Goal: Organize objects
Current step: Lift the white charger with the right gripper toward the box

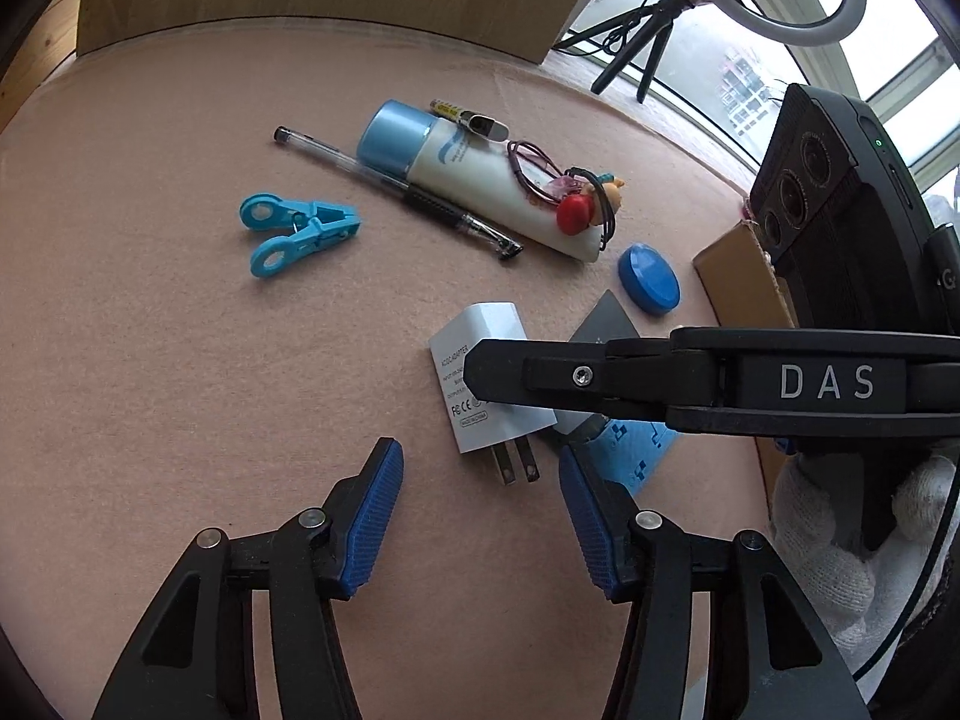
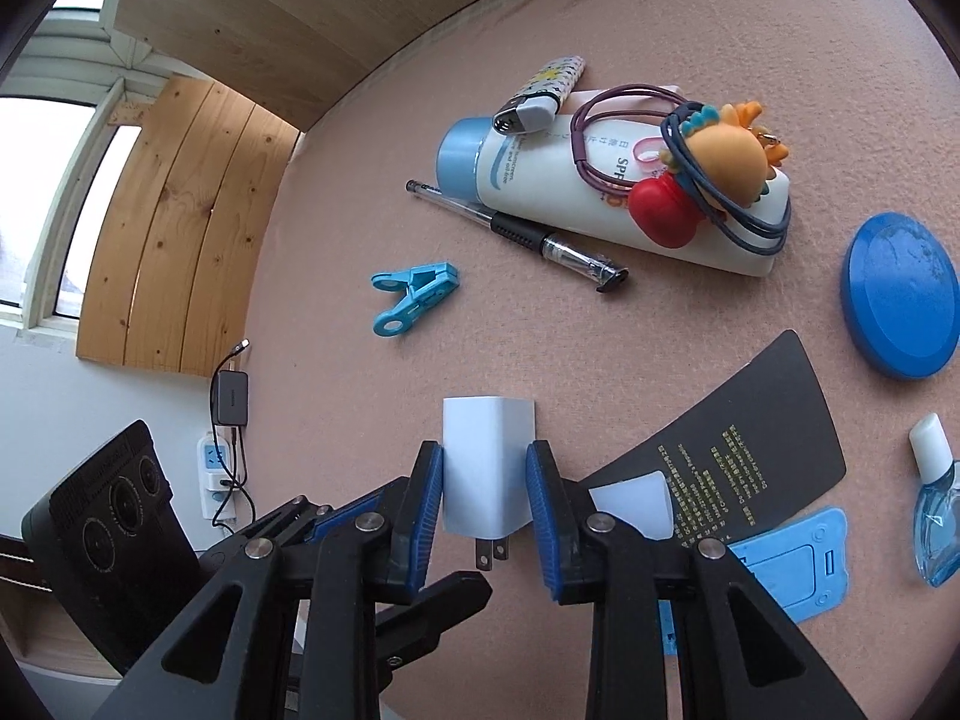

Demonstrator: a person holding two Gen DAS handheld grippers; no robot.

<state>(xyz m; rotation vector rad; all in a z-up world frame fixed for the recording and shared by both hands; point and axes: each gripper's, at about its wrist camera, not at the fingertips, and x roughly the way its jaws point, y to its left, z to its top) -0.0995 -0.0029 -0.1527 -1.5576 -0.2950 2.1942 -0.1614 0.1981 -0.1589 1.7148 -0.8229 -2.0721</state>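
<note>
We find the right gripper [image 2: 485,495] closed on the white adapter [image 2: 487,465], its blue pads [image 2: 427,510] pressing both flanks of the body, prongs pointing back toward the camera. In the left wrist view the same adapter [image 1: 489,375] lies on the pink mat [image 1: 180,360] with the right gripper's black finger [image 1: 540,381] crossing over it. We cannot tell whether the adapter is lifted clear of the mat.

The left gripper [image 1: 477,516] stands about half open, nothing between its pads [image 1: 375,510]; the adapter's prongs sit just beyond its right fingertip. A white-gloved hand [image 1: 840,540] holds the right gripper's handle.

Taking the adapter as landmark:
- A black card [image 2: 732,438] lies just beside it to the right, overlapping a blue flat piece [image 2: 792,564].
- A blue round lid [image 2: 900,294] lies beyond the card, well right.
- A small blue bottle [image 2: 933,504] lies at the far right edge.
- A blue clip [image 2: 408,297] lies beyond it to the left, apart.
- A pen [image 2: 528,231] lies further beyond, touching a white tube [image 2: 600,180] with a blue cap.
- A lighter [image 2: 540,96] rests against the tube's far side; a toy figure [image 2: 714,168] and hair ties [image 2: 618,114] rest on the tube.
- A cardboard box [image 1: 744,276] stands to the right, in the left wrist view.
</note>
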